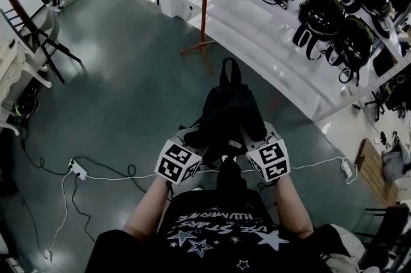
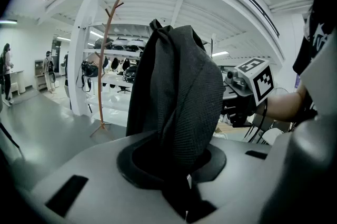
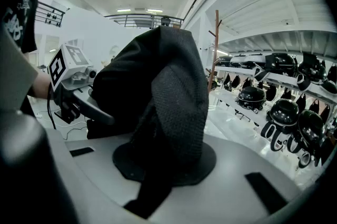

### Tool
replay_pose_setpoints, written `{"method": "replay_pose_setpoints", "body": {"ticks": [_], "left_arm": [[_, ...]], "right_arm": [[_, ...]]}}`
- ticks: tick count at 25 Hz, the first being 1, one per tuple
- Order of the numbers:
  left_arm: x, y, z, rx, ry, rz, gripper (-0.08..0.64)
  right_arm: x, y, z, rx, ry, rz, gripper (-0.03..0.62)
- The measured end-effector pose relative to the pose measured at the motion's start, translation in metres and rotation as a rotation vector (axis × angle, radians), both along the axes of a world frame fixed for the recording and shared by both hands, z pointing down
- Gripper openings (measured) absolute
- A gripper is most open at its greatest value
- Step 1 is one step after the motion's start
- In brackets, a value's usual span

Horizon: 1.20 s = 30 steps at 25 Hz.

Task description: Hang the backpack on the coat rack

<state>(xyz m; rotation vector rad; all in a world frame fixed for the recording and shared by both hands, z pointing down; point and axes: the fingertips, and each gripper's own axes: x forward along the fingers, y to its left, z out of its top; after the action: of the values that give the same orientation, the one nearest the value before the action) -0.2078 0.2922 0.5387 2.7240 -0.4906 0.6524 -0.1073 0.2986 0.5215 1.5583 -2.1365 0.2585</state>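
Backpack held up in both grippers, short of the coat rack

On the grey floor (image 1: 128,92), the orange coat rack (image 1: 203,2) stands ahead beside white shelves (image 1: 270,53). The black backpack (image 1: 228,114) hangs in the air, well apart from the rack. The left gripper (image 2: 176,165) and right gripper (image 3: 166,162) each have their fingers clenched on its padded mesh fabric.

Open floor (image 1: 128,105) before coat rack (image 1: 203,2)

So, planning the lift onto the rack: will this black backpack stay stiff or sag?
Probably floppy: the backpack creases and drapes where it is pinched. Likely fairly light, as it looks slack, not stuffed. Its top loop may swing.
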Motion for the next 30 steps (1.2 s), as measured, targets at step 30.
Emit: {"method": "replay_pose_setpoints", "body": {"ticks": [30], "left_arm": [[0.145,-0.138,-0.031,0.079,-0.027,-0.083,0.095]], "right_arm": [[0.146,-0.142,-0.034,0.130,-0.032,-0.106,0.057]]}}
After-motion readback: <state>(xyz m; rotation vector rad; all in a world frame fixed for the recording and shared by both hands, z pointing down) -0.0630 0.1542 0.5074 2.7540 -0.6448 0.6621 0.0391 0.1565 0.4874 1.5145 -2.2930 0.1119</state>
